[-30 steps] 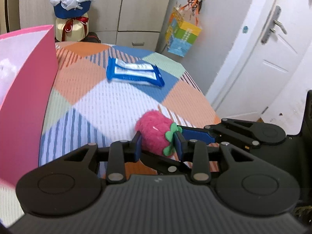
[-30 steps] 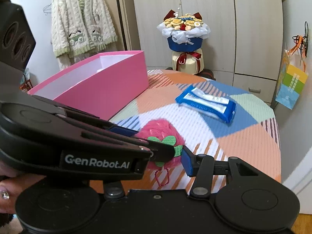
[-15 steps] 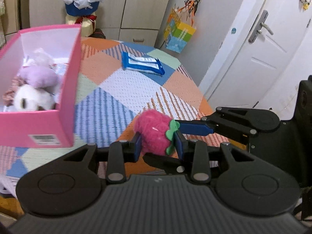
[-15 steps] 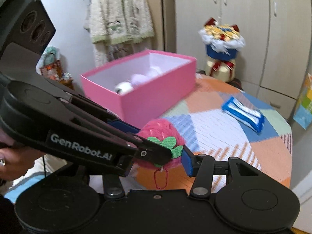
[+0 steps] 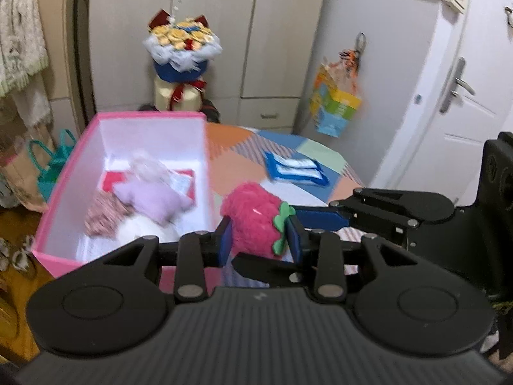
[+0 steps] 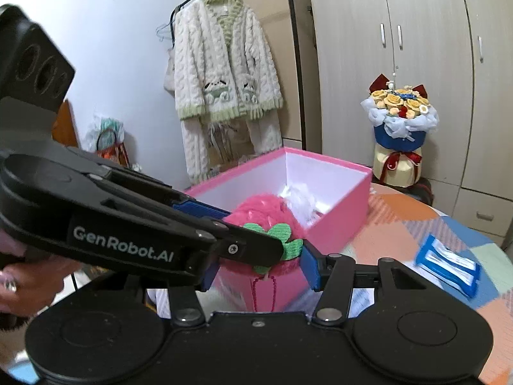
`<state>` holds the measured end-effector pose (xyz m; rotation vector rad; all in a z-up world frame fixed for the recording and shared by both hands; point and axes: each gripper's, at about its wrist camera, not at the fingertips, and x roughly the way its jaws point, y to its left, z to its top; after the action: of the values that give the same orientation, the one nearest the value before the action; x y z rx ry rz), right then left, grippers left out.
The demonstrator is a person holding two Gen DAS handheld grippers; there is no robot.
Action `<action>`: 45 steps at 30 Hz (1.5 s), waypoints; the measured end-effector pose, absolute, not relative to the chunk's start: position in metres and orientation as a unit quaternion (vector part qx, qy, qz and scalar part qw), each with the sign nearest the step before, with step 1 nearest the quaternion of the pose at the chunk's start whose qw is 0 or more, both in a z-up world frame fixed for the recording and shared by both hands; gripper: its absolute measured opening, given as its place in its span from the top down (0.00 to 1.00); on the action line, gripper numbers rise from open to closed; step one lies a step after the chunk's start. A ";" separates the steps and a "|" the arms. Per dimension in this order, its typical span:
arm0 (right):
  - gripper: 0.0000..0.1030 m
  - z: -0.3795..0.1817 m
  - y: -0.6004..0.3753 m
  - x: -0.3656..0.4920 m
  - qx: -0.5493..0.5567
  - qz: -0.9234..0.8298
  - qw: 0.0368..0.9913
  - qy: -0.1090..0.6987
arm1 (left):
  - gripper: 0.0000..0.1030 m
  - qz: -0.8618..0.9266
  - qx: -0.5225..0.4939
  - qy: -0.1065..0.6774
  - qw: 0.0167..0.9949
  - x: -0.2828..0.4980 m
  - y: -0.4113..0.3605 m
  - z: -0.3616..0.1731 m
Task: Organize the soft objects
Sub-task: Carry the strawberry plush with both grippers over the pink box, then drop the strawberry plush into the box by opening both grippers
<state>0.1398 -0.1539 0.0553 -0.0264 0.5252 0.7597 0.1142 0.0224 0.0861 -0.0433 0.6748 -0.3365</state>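
A fluffy pink strawberry plush with a green leaf hangs in the air beside the near right wall of the pink box. My left gripper is shut on it, one blue pad on each side. In the left wrist view the right gripper's fingers come in from the right, one against the leaf and one under the plush. In the right wrist view my right gripper has the strawberry plush between its pads, the right pad against the leaf. The left pad is partly hidden by the left gripper.
The pink box holds a lilac plush, a white plush and other soft things. A blue packet lies on the patchwork table cloth. A bouquet, wardrobe and door stand behind. A hand holds the left gripper.
Both grippers have risen together with the strawberry plush and swung left toward the pink box. The box's inside and its toys have come into view.
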 end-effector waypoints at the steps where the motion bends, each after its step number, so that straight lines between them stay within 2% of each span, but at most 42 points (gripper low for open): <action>1: 0.43 0.056 -0.150 0.148 -0.004 0.370 0.893 0.255 | 0.68 -0.160 -0.021 0.325 0.932 0.118 0.026 0.087; 8: 0.43 0.053 -0.110 0.194 -0.008 0.387 0.879 0.278 | 0.68 -0.136 -0.030 0.311 0.940 0.156 0.061 0.085; 15: 0.43 0.040 -0.075 0.239 0.024 0.395 0.850 0.348 | 0.68 -0.108 -0.071 0.333 0.934 0.194 0.098 0.069; 24: 0.43 0.028 -0.029 0.275 -0.015 0.399 0.830 0.389 | 0.68 -0.063 -0.107 0.336 0.934 0.225 0.136 0.046; 26: 0.41 0.027 -0.023 0.277 -0.035 0.395 0.834 0.385 | 0.58 -0.047 -0.099 0.335 0.936 0.229 0.141 0.045; 29: 0.32 0.031 -0.021 0.275 -0.061 0.391 0.839 0.374 | 0.45 -0.033 -0.072 0.331 0.940 0.226 0.144 0.048; 31: 0.28 0.033 -0.027 0.271 -0.062 0.397 0.837 0.371 | 0.42 -0.034 -0.047 0.324 0.944 0.218 0.142 0.052; 43: 0.23 0.080 -0.118 0.220 -0.071 0.377 0.866 0.321 | 0.30 -0.095 0.030 0.293 0.951 0.158 0.107 0.097; 45: 0.19 0.091 -0.138 0.208 -0.078 0.367 0.874 0.309 | 0.28 -0.113 0.039 0.287 0.951 0.149 0.096 0.105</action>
<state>0.2079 -0.1380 0.0908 -0.1637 0.6462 0.7675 0.1492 0.0962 0.1053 0.0791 0.5833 -0.2296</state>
